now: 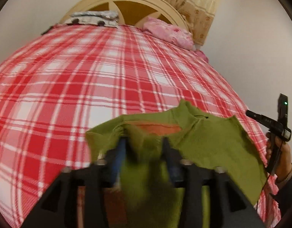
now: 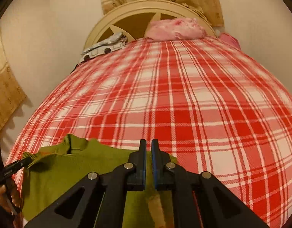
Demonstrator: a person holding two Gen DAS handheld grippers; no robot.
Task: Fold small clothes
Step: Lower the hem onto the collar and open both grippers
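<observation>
Green garment (image 1: 212, 142): near edge of plaid bed (image 1: 107, 76), long axis 9-to-3. Left gripper (image 1: 144, 144): jaws parted, cloth loose between. Right gripper (image 2: 148, 152): pinched on 3 o'clock hem; both equally near.

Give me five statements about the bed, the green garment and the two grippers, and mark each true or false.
1. The green garment lies at the near edge of a red and white checked bedspread. True.
2. The left gripper has its jaws pressed together with nothing between them. False: the jaws stand apart, with green cloth between them.
3. The right gripper has its jaws shut, with green cloth running between them. True.
4. A pink pillow sits at the head of the bed. True.
5. The headboard is square and black. False: it is rounded and cream coloured.
</observation>
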